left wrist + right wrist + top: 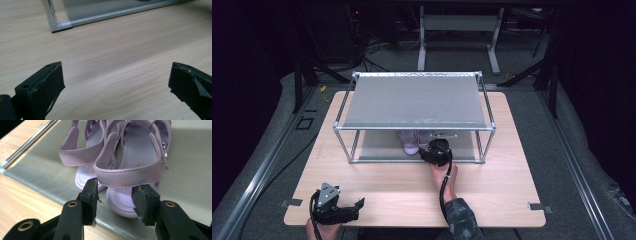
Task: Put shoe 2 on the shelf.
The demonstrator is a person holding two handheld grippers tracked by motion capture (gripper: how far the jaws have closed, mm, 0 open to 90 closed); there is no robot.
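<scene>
A pair of lilac strap sandals (411,141) stands on the lower shelf of a metal-framed rack (414,127). In the right gripper view the nearer sandal (130,170) has its heel end between my right gripper's (115,195) black jaws, which press on its two sides. The other sandal (80,152) stands just left of it, touching it. In the high view the right gripper (432,150) reaches in under the rack's front rail. My left gripper (358,209) rests low over the table's front left corner, jaws wide apart with bare wood between them (116,85).
The rack's grey top shelf (412,102) covers most of the sandals from above. A front corner post of the rack (61,25) stands ahead of the left gripper. The grey shelf mat (190,170) runs on to the right of the sandals. The wooden table (492,190) carries the rack.
</scene>
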